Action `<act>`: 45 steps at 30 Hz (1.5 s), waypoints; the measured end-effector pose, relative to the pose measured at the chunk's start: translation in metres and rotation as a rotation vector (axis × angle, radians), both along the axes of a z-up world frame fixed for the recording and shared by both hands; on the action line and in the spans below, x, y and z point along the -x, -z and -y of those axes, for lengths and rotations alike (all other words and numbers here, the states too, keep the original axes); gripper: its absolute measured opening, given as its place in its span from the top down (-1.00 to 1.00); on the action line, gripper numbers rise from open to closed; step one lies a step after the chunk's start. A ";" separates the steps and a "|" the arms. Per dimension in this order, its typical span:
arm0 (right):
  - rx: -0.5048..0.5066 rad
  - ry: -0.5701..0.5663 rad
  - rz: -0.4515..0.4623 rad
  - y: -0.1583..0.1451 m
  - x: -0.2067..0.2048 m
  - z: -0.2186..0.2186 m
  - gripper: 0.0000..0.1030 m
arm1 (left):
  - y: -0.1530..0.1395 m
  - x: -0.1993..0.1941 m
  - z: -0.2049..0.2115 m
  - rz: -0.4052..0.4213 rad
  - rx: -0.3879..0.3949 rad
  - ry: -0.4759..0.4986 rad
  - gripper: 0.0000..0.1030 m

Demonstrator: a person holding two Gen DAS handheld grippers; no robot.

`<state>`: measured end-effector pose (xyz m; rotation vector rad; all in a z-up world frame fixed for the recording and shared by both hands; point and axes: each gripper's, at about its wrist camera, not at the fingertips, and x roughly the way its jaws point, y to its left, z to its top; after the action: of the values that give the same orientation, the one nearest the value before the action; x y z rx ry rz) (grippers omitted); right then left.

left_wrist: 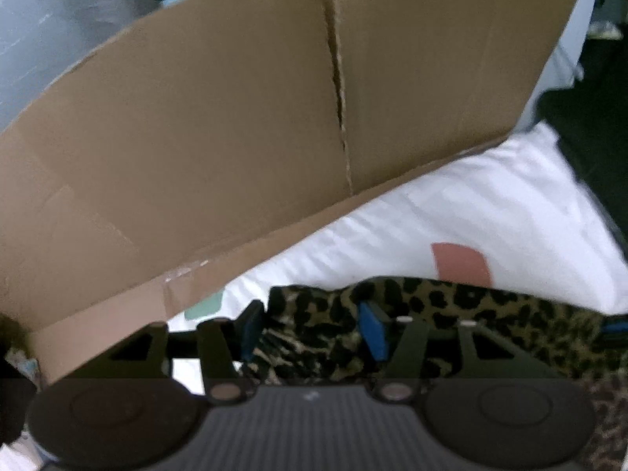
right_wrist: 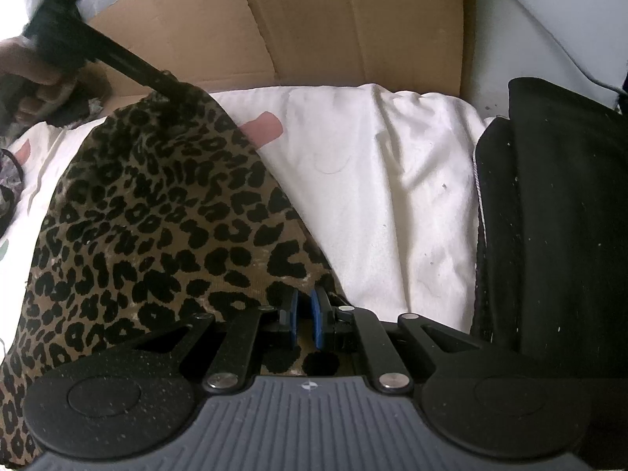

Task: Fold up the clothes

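A leopard-print garment (right_wrist: 157, 216) lies on white bedding and rises to a narrow peak at its far end. My right gripper (right_wrist: 304, 320) is shut on its near edge, the blue pads almost touching with fabric pinched between them. In the right wrist view, my left gripper (right_wrist: 168, 86) reaches in from the upper left, its tips buried in the garment's far end. In the left wrist view, the left gripper (left_wrist: 312, 329) holds a thick bunch of the garment (left_wrist: 490, 314), which fills the gap between its blue pads.
A large cardboard box (left_wrist: 235, 117) (right_wrist: 314, 19) stands just behind the garment. The white sheet (left_wrist: 471, 204) (right_wrist: 392, 176) carries pink and green patches. A black cloth (right_wrist: 549, 216) lies at the right. A hand (right_wrist: 35, 78) holds the left gripper.
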<state>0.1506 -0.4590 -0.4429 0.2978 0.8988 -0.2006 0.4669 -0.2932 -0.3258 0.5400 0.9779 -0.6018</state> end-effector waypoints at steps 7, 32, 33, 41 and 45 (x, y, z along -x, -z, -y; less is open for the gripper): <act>-0.007 0.009 0.005 0.001 0.002 0.001 0.77 | -0.005 0.008 -0.016 -0.012 0.007 0.007 0.28; 0.006 -0.029 0.002 0.001 0.001 0.002 0.77 | 0.035 -0.005 0.019 0.036 -0.090 0.064 0.05; 0.006 -0.029 0.002 0.001 0.001 0.002 0.77 | 0.032 -0.005 0.019 0.042 -0.084 0.071 0.08; 0.006 -0.022 0.000 0.001 0.001 0.001 0.77 | 0.013 -0.003 0.019 0.085 -0.034 0.111 0.11; 0.012 -0.024 -0.004 -0.001 0.002 0.000 0.77 | 0.030 -0.007 0.023 0.078 -0.050 0.097 0.11</act>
<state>0.1491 -0.4586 -0.4422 0.2752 0.9045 -0.1847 0.4738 -0.3163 -0.3557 0.6533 0.8984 -0.6395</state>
